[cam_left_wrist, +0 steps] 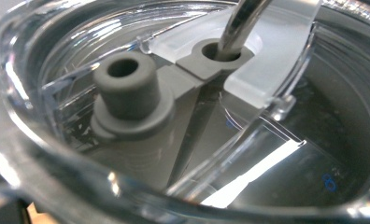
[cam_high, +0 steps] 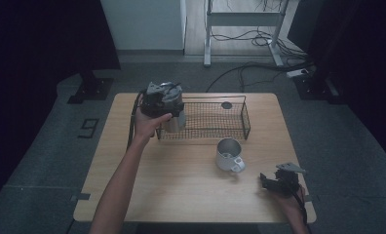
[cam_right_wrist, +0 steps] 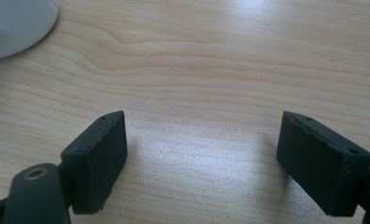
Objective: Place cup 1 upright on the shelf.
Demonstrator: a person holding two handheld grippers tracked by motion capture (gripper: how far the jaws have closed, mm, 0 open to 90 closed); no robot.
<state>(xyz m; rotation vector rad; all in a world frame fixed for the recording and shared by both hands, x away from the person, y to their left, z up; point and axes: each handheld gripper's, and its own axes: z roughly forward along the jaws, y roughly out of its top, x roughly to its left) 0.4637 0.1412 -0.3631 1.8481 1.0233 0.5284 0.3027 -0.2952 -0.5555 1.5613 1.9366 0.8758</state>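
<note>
A clear tumbler (cam_high: 175, 117) with a see-through lid hangs at the left end of the wire basket (cam_high: 215, 134). My left gripper (cam_high: 165, 105) sits on top of it and grips it at the rim. Close up in the left gripper view are the lid (cam_left_wrist: 267, 60), its grey rubber stopper (cam_left_wrist: 127, 88) and a metal straw (cam_left_wrist: 241, 23); the jaws themselves are hidden there. My right gripper (cam_high: 265, 179) rests low at the table's front right corner. Its jaws (cam_right_wrist: 202, 158) stand wide apart over bare wood with nothing between them.
A white mug (cam_high: 228, 155) stands in front of the basket, left of the right gripper, and its side shows as the white mug (cam_right_wrist: 15, 23) in the right gripper view. A small dark round thing (cam_high: 226, 105) lies in the basket. The wooden table (cam_high: 181, 195) ends close behind the right hand.
</note>
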